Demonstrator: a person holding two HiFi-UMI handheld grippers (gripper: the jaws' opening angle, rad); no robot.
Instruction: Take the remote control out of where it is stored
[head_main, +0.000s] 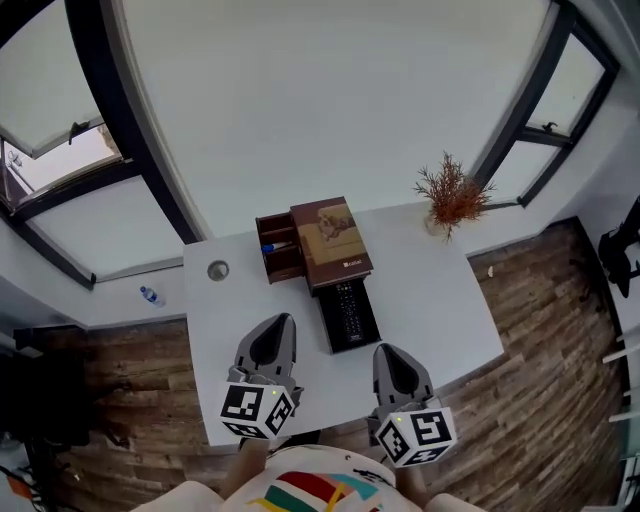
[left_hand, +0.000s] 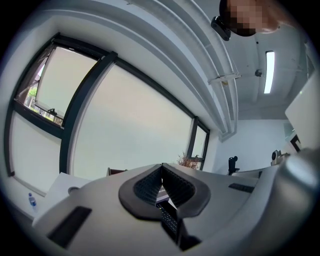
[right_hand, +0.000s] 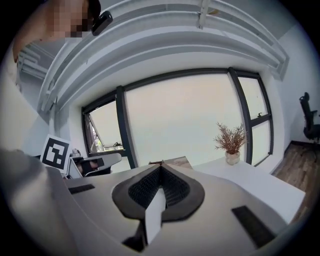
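The remote control (head_main: 347, 308) lies in a black tray (head_main: 355, 343) sticking out from under a brown book-shaped box (head_main: 330, 243), likely so it can be lifted straight off. The 2 grippers flank its near end, left gripper (head_main: 284, 320) and right gripper (head_main: 384, 350). Both pairs of jaws are pressed together and empty, seemingly poised to approach. The white tabletop (head_main: 430, 300) stands below tall windows (head_main: 330, 90), with wood flooring (head_main: 560, 300) around it.

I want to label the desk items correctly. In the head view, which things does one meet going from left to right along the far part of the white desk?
Round cap → brown box → book → dried plant
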